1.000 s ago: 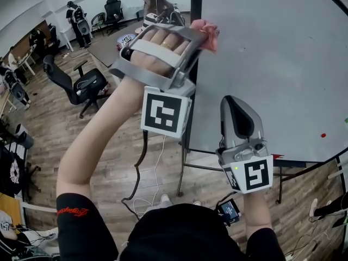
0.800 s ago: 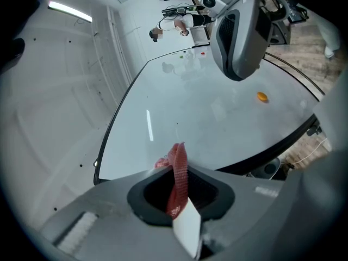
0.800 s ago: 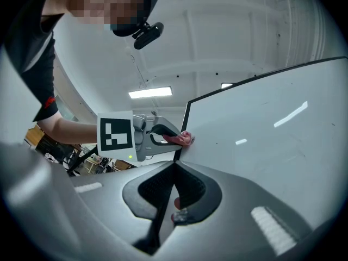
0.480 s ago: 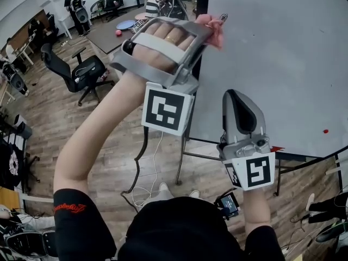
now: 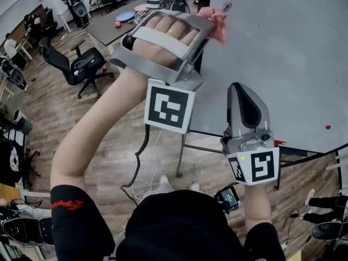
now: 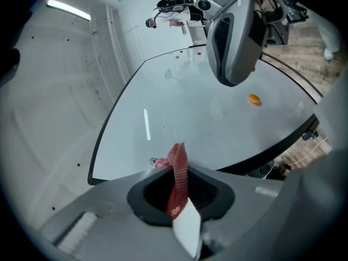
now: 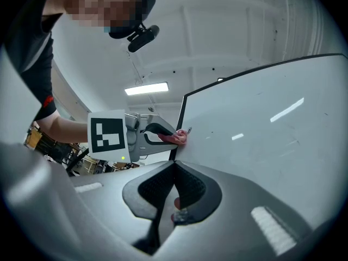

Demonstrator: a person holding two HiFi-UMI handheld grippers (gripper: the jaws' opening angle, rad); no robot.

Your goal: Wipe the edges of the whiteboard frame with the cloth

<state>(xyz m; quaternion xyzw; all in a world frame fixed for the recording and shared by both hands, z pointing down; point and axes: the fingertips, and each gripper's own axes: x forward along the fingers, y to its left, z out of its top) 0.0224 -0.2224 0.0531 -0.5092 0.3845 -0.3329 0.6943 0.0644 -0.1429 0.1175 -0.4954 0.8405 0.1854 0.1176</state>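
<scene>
Where the left tongs (image 6: pixel 182 211) meet, the cloth (image 6: pixel 178 173) sits pinched.

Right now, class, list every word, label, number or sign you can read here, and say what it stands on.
None reads clearly.
On the black sleeve, red print: too blurred to read.
On the whiteboard, a small scribble: illegible.
The square markers: patterns only, no letters.
The small screen: too small to read.
</scene>
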